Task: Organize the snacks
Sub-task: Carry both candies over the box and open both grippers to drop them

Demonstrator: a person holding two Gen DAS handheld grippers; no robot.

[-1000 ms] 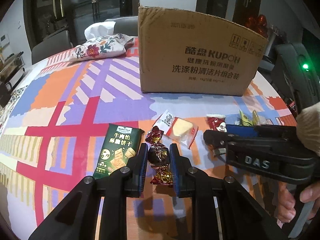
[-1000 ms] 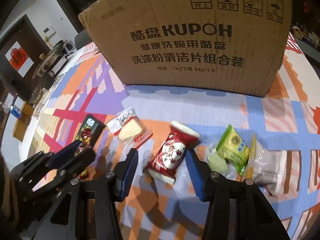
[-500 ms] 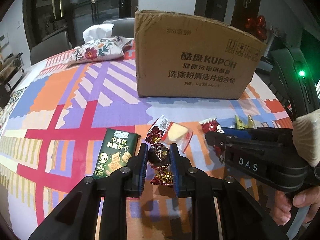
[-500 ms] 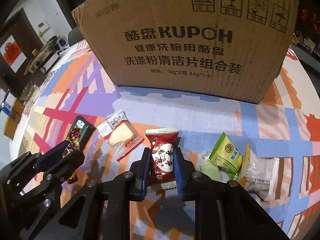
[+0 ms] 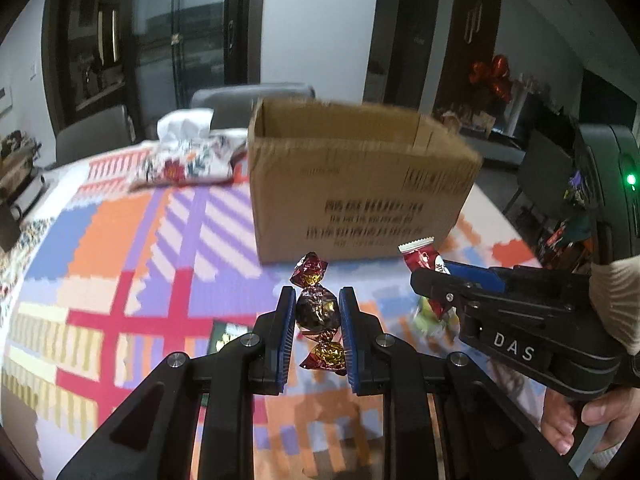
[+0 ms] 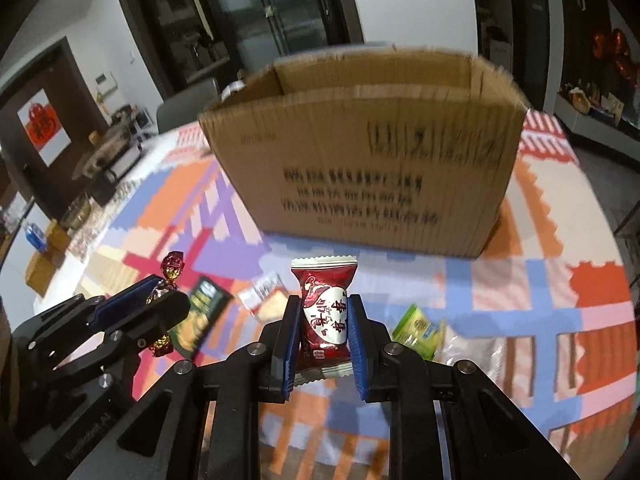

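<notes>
My left gripper [image 5: 316, 316] is shut on a dark foil-wrapped candy [image 5: 317, 312] with twisted red-gold ends, held above the table. My right gripper [image 6: 324, 320] is shut on a red and white snack packet [image 6: 324, 312], also lifted. An open cardboard box [image 5: 356, 184] stands behind both; it also shows in the right wrist view [image 6: 360, 152]. The right gripper with its packet shows in the left wrist view [image 5: 424, 276], and the left gripper with its candy in the right wrist view [image 6: 164, 292].
On the patterned tablecloth [image 6: 532, 280] lie a green biscuit pack [image 6: 200, 312], a clear-wrapped pastry [image 6: 266, 300], a green packet [image 6: 416, 328] and a whitish packet [image 6: 472, 344]. A floral tissue pouch [image 5: 184, 160] lies at the back left. Chairs stand behind the table.
Both grippers have risen from the table with their snacks, so the box's open top now shows. The right gripper closed on the red packet a second ago.
</notes>
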